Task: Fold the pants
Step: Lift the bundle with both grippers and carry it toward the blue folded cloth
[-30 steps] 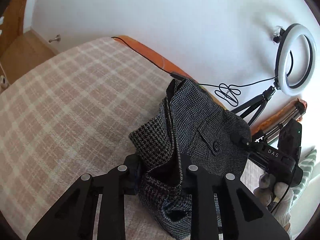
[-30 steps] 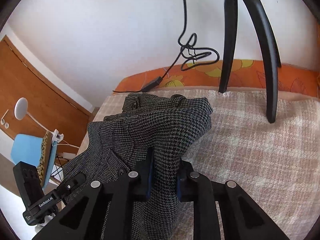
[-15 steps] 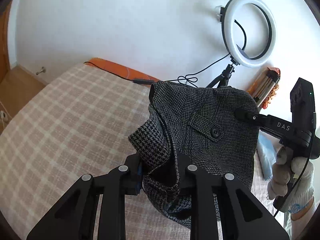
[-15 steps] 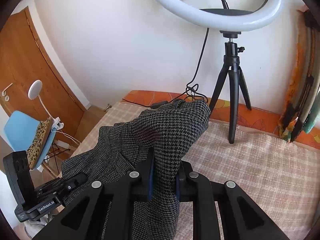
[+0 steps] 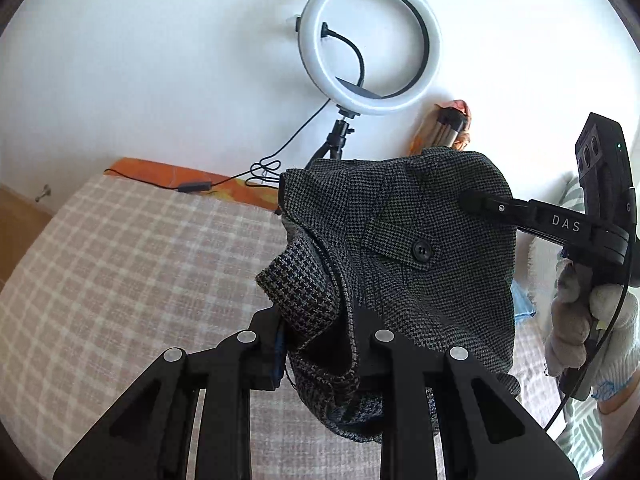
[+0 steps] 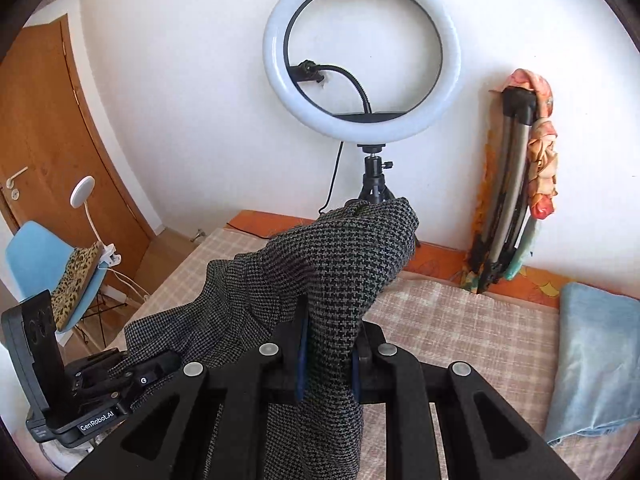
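Item: one pair of grey houndstooth pants (image 5: 420,248), which we are holding in the air above the bed (image 5: 120,280), bunched and not yet laid out. Left tongs (image 5: 320,344): we are clamping them on a thick fold of the cloth near the open fly edge, with the buttoned pocket flap just beyond. Right tongs (image 6: 326,356): we are clamping them on another gathered fold, and the cloth is rising in a hump ahead of the tips and falling away behind. Relation that matters: the pants are hanging as a short band between the two grips, running from side to side, so their long axis, the legs, is dropping down and out of view below the tongs; we cannot tell how the legs are lying. Both hands are equally near the cloth; the right hand (image 5: 592,320), gloved, is showing beside the bundle. We judge the coming move calls for spreading the grips apart over the bed. Beyond: a ring light (image 6: 362,60) by the wall.
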Demonstrator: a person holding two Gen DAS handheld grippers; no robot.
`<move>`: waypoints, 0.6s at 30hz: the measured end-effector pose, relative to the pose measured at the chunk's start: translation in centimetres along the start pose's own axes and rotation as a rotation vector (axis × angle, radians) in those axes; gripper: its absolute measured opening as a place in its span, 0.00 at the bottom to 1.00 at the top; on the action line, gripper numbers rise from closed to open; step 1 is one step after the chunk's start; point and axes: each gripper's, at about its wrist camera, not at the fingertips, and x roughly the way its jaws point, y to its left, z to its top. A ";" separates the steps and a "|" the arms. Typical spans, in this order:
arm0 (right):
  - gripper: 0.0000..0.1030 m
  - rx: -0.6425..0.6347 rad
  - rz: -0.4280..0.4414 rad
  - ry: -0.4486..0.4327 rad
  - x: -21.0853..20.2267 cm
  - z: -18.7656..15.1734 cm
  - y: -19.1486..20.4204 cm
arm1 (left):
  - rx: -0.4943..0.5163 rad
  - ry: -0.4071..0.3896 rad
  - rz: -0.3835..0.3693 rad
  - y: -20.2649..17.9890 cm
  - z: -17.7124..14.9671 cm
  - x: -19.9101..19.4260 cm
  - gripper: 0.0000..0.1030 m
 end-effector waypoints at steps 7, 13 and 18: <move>0.14 0.045 -0.063 -0.051 -5.2 -0.5 -5.5 | 0.074 0.015 -0.066 -6.9 0.3 1.9 0.21; 0.14 0.093 -0.129 -0.083 -9.3 -0.8 -12.0 | 0.144 0.038 -0.127 -14.0 1.0 4.7 0.21; 0.14 0.139 -0.184 -0.110 -12.0 -0.9 -17.8 | 0.199 0.065 -0.174 -19.8 1.4 7.7 0.21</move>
